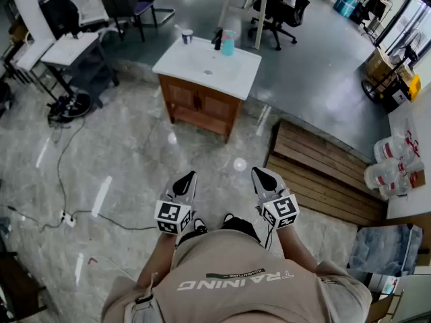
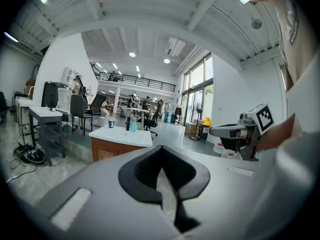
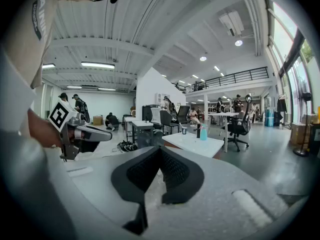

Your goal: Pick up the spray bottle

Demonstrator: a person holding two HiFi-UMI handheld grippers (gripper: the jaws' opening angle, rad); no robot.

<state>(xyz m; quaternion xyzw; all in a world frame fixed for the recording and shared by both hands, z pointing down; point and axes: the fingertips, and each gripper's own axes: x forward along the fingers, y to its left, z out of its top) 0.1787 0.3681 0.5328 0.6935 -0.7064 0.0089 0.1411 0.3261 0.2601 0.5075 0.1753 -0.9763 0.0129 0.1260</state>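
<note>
The spray bottle [image 1: 228, 44], a pale blue one, stands upright at the back edge of a white sink top [image 1: 182, 62] on a wooden cabinet, several steps ahead of me. It shows small in the left gripper view as the bottle [image 2: 133, 126] and in the right gripper view as the bottle [image 3: 203, 133]. My left gripper [image 1: 185, 180] and right gripper [image 1: 264, 178] are held side by side close to my body, both pointing toward the cabinet. Each is shut with nothing between its jaws, as seen at the left gripper [image 2: 161, 149] and the right gripper [image 3: 160, 151].
A paper cup [image 1: 187, 36] and a dark faucet [image 1: 217, 40] stand by the bottle. A wooden pallet [image 1: 323, 170] lies on the floor at right. Desks and office chairs [image 1: 71, 19] stand at left, with cables and a power strip [image 1: 67, 217]. Water jugs [image 1: 390, 160] sit far right.
</note>
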